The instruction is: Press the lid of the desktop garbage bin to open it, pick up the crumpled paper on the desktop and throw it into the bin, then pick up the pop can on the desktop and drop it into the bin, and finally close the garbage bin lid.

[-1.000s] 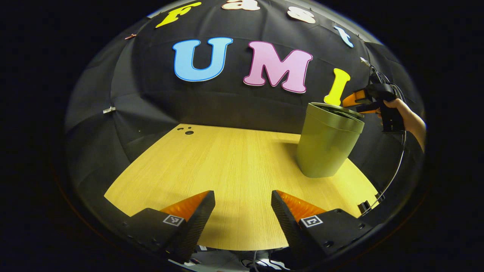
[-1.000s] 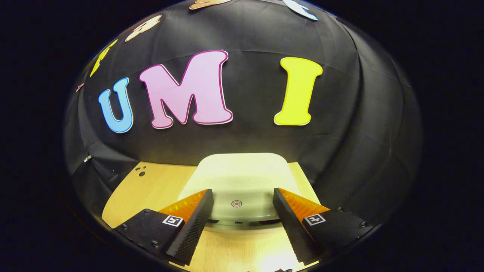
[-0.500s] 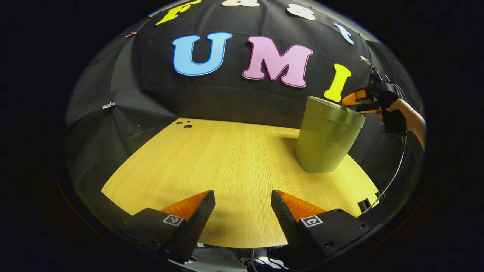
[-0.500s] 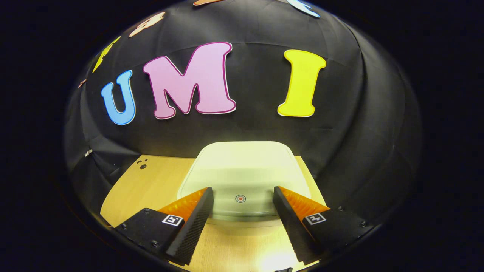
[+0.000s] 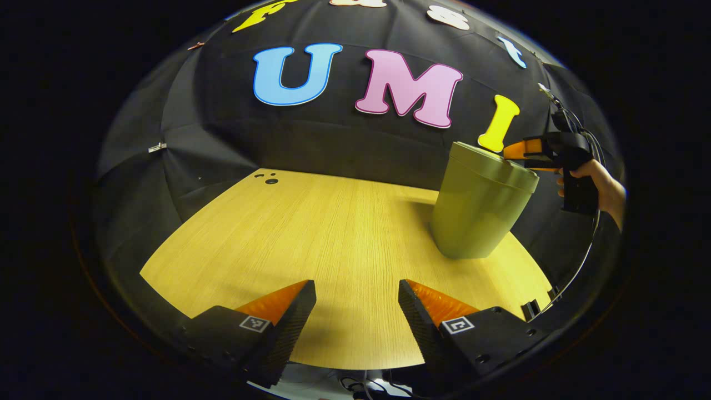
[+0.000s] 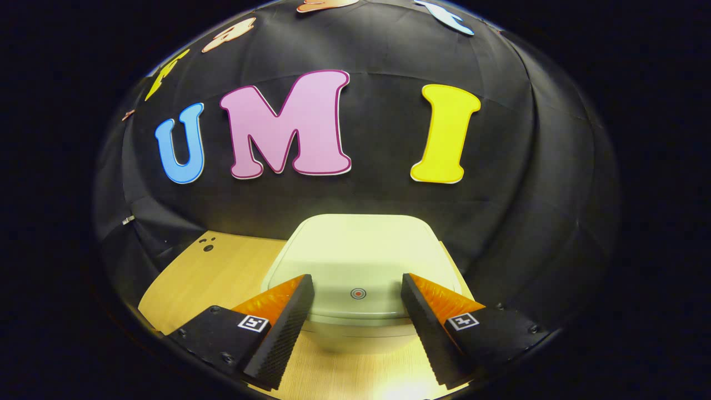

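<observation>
The olive-green desktop bin [image 5: 479, 208] stands on the right of the wooden table [image 5: 311, 239], and its lid [image 5: 494, 164] lies flat and closed. In the right gripper view the pale lid [image 6: 361, 250] with a small red dot [image 6: 358, 293] sits just beyond my right gripper [image 6: 357, 311], which is open and holds nothing. The left gripper view shows that right gripper [image 5: 517, 156] hovering at the lid's right edge, held by a hand [image 5: 602, 186]. My left gripper [image 5: 357, 311] is open above the table's front edge, well left of the bin.
Small dark holes [image 5: 270, 179] mark the table's far left corner. The black cloth wall rises close behind the bin. A cable [image 5: 580, 255] hangs from the right gripper down past the table's right edge. Bare wood stretches left of the bin.
The bin lid, slightly raised a second ago, has dropped flush. The right gripper has lifted and drawn back a little from the lid. The left gripper has risen slightly.
</observation>
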`<state>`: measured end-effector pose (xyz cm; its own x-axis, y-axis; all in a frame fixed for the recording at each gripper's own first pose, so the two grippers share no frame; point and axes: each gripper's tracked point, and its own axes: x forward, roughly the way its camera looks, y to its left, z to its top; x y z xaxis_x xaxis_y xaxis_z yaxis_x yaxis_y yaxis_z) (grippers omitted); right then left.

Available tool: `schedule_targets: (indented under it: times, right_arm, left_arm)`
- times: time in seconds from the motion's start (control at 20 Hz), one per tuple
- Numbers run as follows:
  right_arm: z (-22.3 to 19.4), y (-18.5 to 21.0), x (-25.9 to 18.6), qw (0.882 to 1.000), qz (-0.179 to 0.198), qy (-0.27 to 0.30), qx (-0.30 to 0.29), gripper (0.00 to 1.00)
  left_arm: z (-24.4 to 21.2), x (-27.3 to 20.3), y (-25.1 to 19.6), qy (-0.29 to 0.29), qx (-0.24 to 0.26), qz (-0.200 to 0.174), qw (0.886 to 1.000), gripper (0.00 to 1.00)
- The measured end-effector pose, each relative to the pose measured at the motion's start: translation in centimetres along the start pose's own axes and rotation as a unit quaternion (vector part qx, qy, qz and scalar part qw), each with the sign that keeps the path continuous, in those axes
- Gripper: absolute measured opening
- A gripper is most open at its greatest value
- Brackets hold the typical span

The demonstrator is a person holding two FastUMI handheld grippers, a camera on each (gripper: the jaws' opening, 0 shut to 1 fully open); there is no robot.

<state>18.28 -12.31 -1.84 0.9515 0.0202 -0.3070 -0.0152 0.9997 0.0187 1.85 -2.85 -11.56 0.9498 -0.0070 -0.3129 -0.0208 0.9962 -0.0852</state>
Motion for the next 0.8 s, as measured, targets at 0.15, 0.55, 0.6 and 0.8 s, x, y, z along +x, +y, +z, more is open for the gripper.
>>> schedule_targets:
  times: [0.15, 0.55, 0.6, 0.8]
  right_arm:
    - [0.2, -0.2, -1.4, 1.0, -0.015, -0.01, 0.008, 1.0]
    - [1.2, 1.9, -7.3, 0.996, 0.01, -0.091, 0.015, 0.99]
    - [0.9, 2.3, -7.8, 0.996, 0.016, -0.092, 0.016, 0.99]
    - [-0.3, 3.7, -10.1, 0.994, 0.029, -0.103, 0.014, 0.99]
  left_arm:
    - [2.3, 0.4, -0.6, -0.023, 0.006, -0.003, 1.0, 0.96]
    - [6.9, 0.0, -1.7, -0.069, 0.027, -0.005, 0.997, 0.96]
    - [7.2, -0.2, -1.9, -0.074, 0.03, -0.005, 0.997, 0.96]
    - [8.0, -1.1, -2.7, -0.096, 0.045, -0.015, 0.994, 0.96]
